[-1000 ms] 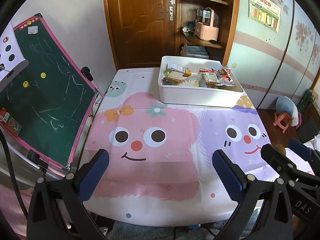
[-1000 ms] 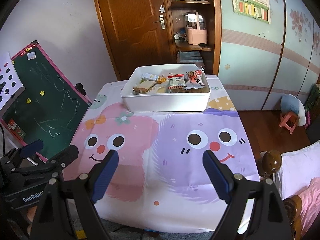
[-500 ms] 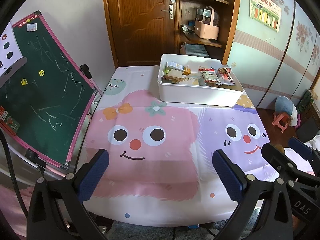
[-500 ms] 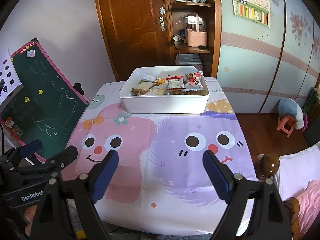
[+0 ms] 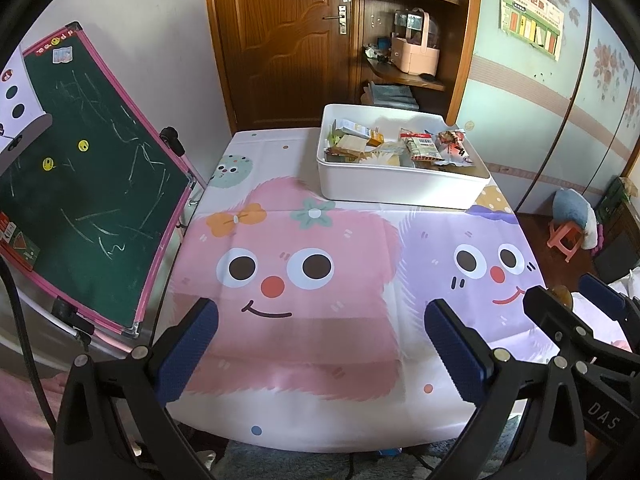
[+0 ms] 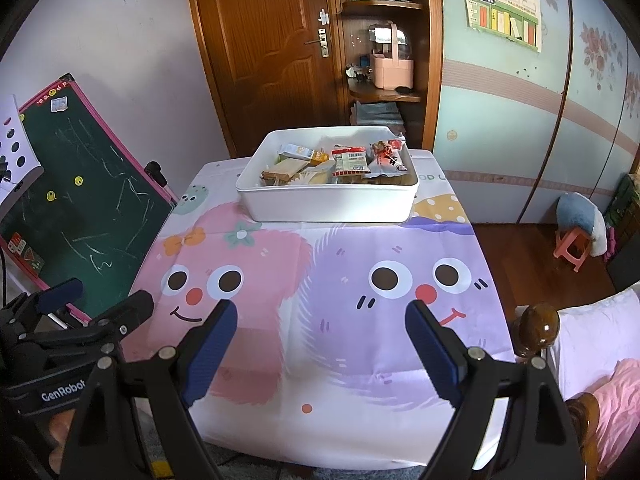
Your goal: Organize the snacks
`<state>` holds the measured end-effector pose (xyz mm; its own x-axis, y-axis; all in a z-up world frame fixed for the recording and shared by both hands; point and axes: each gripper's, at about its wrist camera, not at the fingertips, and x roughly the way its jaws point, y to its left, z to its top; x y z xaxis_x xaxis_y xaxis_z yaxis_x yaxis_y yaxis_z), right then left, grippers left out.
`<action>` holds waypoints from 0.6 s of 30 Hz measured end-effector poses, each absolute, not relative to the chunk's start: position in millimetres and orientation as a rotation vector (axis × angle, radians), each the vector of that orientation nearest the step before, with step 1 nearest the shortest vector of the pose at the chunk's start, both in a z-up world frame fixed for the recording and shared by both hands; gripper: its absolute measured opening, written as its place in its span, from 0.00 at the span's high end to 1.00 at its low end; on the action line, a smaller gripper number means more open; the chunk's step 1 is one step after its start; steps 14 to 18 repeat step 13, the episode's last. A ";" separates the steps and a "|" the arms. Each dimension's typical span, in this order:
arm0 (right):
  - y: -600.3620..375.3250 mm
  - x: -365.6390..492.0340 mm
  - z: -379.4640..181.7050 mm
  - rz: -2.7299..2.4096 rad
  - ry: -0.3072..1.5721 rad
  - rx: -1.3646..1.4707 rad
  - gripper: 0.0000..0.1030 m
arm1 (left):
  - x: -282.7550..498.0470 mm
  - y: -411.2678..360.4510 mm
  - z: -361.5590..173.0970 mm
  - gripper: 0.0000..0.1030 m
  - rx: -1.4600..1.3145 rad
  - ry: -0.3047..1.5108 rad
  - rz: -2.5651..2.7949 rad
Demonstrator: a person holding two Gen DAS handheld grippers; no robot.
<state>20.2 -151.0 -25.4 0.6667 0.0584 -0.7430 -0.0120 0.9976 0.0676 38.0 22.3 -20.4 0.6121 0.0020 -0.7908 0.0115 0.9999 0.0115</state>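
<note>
Near table's [image 5: 320,420] front edge, both grippers agape.

Both wrist views angled down from the near table edge, sharing tablecloth [image 5: 304,344] and snack bin [image 6: 332,206]

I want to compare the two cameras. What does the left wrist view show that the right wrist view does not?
Only the left wrist view: the open left claw from behind, with the right claw at its right edge.

Only the right wrist view: the open right claw from behind, a brown wooden knob, pink bedding.

Both: the white bin of snacks, cartoon tablecloth, green chalkboard, wooden door.
</note>
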 end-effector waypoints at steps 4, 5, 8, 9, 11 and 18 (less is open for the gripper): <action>-151.4 20.3 -26.3 0.037 0.845 0.060 0.16 | 39.1 22.6 -19.1 0.00 0.014 0.914 -0.005; -151.1 20.5 -26.4 0.035 0.846 0.059 0.16 | 38.5 22.2 -20.2 0.00 0.015 0.915 -0.005; -151.6 20.9 -26.4 0.034 0.846 0.059 0.16 | 37.7 22.1 -21.2 0.00 0.017 0.916 -0.004; -151.7 20.9 -26.4 0.035 0.847 0.059 0.16 | 38.3 22.2 -20.4 0.00 0.016 0.917 -0.004; -151.8 20.9 -26.4 0.035 0.846 0.060 0.16 | 37.5 24.0 -22.1 0.00 0.018 0.919 -0.004; -151.9 20.8 -26.6 0.034 0.847 0.060 0.16 | 36.6 23.9 -22.9 0.00 0.018 0.919 -0.004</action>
